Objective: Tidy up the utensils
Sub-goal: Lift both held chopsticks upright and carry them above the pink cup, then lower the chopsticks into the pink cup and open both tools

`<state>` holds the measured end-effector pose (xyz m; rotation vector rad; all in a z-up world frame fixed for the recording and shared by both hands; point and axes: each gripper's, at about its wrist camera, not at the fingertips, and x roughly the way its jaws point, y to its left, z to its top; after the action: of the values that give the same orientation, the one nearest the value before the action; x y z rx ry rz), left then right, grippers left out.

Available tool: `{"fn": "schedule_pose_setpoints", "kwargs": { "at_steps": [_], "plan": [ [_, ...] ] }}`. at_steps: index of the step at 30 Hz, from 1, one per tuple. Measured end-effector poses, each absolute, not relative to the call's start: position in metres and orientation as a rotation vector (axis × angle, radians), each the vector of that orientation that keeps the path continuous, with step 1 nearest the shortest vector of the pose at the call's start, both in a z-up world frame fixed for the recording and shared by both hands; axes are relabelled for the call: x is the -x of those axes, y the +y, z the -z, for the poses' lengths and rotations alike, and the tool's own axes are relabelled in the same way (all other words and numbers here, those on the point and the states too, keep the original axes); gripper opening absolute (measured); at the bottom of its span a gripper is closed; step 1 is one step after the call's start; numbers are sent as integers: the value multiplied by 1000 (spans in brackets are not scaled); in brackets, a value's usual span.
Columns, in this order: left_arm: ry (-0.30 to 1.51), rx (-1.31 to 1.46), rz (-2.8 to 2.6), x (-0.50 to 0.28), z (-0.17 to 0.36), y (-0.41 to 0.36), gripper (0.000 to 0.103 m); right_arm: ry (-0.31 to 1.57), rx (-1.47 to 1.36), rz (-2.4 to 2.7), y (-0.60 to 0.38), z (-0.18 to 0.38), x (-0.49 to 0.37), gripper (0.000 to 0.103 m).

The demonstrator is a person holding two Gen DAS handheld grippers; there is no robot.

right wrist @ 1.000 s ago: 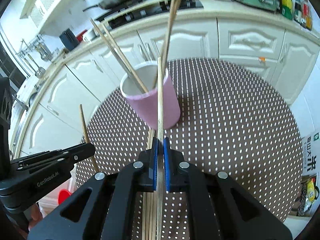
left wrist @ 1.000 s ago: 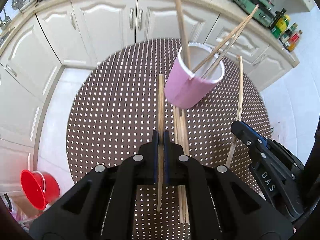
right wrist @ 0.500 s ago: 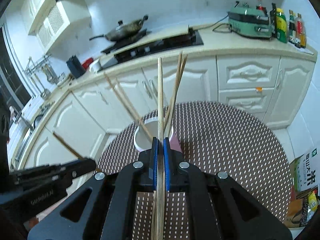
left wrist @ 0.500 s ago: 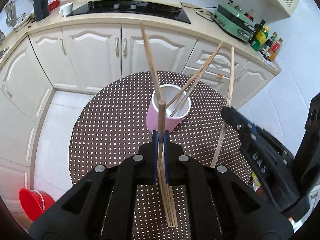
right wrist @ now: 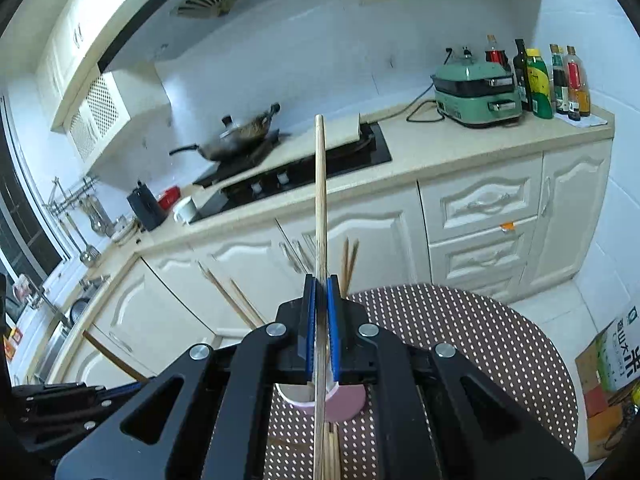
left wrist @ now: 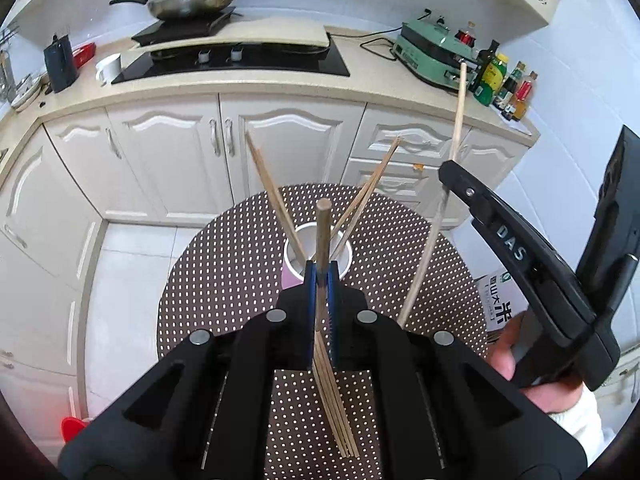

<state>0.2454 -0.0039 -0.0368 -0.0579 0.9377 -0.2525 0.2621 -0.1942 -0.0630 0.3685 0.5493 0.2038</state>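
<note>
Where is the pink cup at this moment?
In the left wrist view the pink cup stands on the dotted round table, just beyond the left gripper, with chopsticks in it.

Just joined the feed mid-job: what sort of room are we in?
A home kitchen, by the look of it: a wok on a built-in hob, white cabinets, and oil and sauce bottles on the countertop.

White letters "DAS" stand on the black side of the right tongs [left wrist: 451, 174]. The cardboard box [right wrist: 614, 354] on the floor carries large Chinese characters, among them "山" and "米".
</note>
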Motion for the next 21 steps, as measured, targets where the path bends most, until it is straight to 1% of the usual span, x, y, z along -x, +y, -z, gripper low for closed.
{"fn": "schedule_pose_setpoints", "kwargs": {
  "at_steps": [7, 13, 21],
  "plan": [
    [899, 47, 272, -254, 18, -6, 6, 485, -363, -192, -190, 49, -273, 5],
    [880, 27, 273, -265, 8, -7, 6, 466, -341, -164, -186, 49, -284, 5],
    [906, 33, 247, -289, 16, -4, 6, 446, -295, -134, -174, 59, -301, 5]
  ]
}}
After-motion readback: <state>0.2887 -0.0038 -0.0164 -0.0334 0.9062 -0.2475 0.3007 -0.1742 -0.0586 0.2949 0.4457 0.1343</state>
